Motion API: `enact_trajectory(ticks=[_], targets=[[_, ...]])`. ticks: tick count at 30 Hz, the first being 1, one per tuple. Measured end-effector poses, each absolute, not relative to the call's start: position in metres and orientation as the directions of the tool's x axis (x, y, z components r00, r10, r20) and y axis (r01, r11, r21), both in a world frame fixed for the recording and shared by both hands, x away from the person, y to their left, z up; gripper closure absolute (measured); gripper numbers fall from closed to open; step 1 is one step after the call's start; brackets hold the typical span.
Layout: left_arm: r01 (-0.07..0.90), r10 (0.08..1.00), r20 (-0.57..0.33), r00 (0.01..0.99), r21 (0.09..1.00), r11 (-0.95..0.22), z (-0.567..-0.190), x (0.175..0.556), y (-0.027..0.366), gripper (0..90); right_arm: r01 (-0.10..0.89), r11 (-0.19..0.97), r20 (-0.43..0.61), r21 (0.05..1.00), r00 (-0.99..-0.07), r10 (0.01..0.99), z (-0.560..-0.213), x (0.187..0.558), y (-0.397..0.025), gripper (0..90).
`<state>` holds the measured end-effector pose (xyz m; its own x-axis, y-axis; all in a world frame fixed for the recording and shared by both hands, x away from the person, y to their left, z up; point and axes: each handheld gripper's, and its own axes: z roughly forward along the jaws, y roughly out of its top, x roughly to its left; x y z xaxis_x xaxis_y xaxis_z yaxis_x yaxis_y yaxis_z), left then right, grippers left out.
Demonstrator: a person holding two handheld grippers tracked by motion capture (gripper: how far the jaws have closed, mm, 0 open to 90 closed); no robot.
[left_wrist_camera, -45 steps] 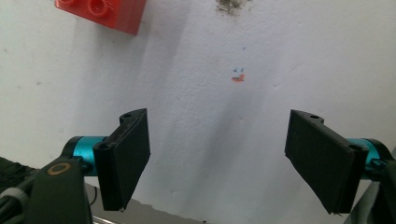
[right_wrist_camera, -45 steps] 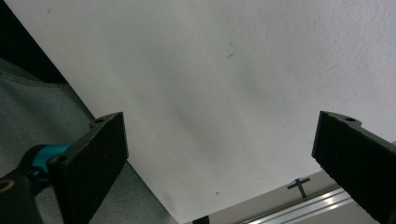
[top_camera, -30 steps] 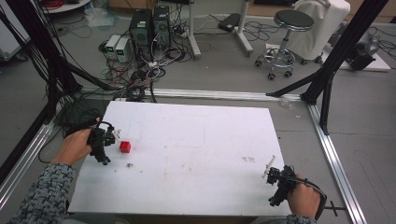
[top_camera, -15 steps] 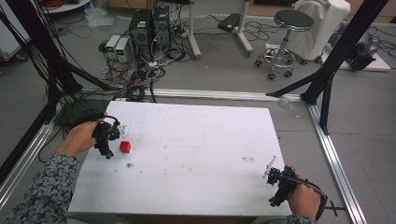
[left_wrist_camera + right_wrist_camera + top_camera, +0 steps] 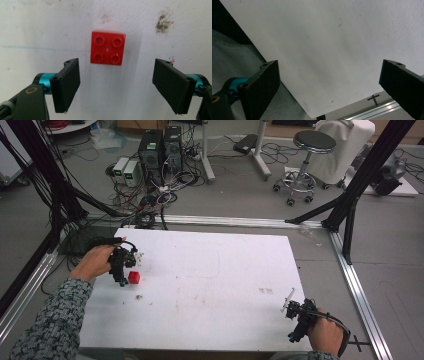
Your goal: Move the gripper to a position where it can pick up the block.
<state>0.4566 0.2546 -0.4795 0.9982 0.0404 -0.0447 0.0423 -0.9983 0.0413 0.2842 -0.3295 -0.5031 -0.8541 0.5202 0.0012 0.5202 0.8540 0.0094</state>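
A small red brick (image 5: 133, 277) with four studs lies on the white table (image 5: 210, 285) near its left side. My left gripper (image 5: 121, 265) hovers just left of and above it, pointing down. In the left gripper view the red brick (image 5: 107, 51) lies a little beyond the fingertips, and the left gripper (image 5: 122, 87) is open with its jaws wide apart and nothing between them. My right gripper (image 5: 299, 316) rests at the table's front right corner. In the right gripper view the right gripper (image 5: 332, 92) is open over bare white table.
A dark smudge (image 5: 163, 23) marks the table beyond the brick. Faint stains (image 5: 265, 291) show toward the right. Metal rails (image 5: 357, 290) frame the table. Computers (image 5: 160, 147), cables and a stool (image 5: 305, 157) stand on the floor behind. The table's front edge (image 5: 294, 100) is close to my right gripper.
My left gripper has moved right and slightly forward, closing in over the red brick. The right gripper has stayed in place.
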Motion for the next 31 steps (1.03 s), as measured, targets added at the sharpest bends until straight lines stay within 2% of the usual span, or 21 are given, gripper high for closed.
enact_trajectory(ticks=[8, 31], targets=[[-0.046, -0.048, -0.040, 0.998, 0.044, -0.998, -0.485, 0.461, 0.245, 22.5, 0.522, 0.853, 0.005, 0.006, -0.853, 0.522, -0.503, 0.283, -0.329, 2.7], [-0.049, -0.053, -0.072, 0.996, 0.049, -0.998, -0.508, 0.465, 0.246, 22.5, 0.512, 0.859, 0.002, -0.001, -0.859, 0.512, -0.504, 0.285, -0.324, 2.7]])
